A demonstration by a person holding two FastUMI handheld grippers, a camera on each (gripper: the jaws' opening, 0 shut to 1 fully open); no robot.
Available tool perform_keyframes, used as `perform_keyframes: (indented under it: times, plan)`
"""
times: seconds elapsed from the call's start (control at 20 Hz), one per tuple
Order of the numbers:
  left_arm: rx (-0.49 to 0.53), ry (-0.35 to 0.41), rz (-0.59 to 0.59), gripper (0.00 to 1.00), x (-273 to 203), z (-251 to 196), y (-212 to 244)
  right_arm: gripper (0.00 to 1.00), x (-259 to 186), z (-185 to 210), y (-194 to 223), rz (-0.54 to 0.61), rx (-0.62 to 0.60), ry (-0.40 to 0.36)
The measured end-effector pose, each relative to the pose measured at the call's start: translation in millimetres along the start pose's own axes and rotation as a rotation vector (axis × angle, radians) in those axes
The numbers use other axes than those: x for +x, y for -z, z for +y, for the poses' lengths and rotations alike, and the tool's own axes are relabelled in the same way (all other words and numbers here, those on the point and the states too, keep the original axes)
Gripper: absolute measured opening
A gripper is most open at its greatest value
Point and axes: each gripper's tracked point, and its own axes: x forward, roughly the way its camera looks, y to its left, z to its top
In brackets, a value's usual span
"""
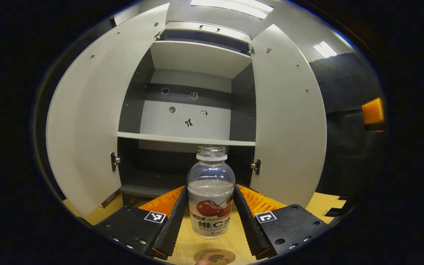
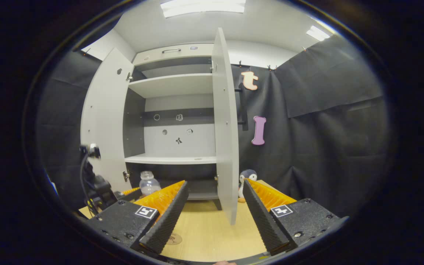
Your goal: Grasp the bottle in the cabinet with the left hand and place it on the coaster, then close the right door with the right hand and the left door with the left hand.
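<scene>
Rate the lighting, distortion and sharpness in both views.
Left gripper view: ceiling lights blown out, cabinet doors bowed by fisheye, bottle sharp. Right gripper view: even lighting, right door curved, the distant bottle small and soft.

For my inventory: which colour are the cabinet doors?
Light grey, both cabinet doors; the left gripper view shows them best.

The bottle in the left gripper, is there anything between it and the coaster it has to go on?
Nothing visible. In the left gripper view the bottle sits between the left gripper fingers, out of the cabinet, with only bare table between it and the coaster just in front.
</scene>
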Motion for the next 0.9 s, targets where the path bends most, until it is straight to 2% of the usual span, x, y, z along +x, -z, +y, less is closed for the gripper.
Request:
perform_keyframes:
  times: [0.15, 0.3, 0.45, 0.5, 0.55, 0.7, 0.9]
  plan:
    - [-0.011, -0.020, 0.038, 0.73, -14, -7, 43, 0.97, -2, -4, 3, 0.024, -0.009, 0.010]
    - [0.003, -0.037, 0.041, 0.73, -21, -7, 63, 0.97, -3, -9, 3, 0.037, -0.022, 0.029]
    - [0.011, -0.044, 0.046, 0.73, -22, -8, 71, 0.97, 0, -11, 5, 0.051, -0.029, 0.038]
    - [0.018, -0.053, 0.039, 0.77, -25, -7, 72, 0.97, 2, -11, 6, 0.056, -0.026, 0.040]
    - [0.023, -0.062, 0.038, 0.73, -29, -6, 75, 0.97, 4, -10, 7, 0.061, -0.020, 0.038]
    - [-0.003, -0.061, 0.044, 0.73, -38, -7, 83, 0.97, 8, -6, 10, 0.071, -0.009, 0.033]
    - [0.033, -0.047, 0.035, 0.73, -40, -10, 84, 0.98, 14, 0, 9, 0.070, -0.014, 0.020]
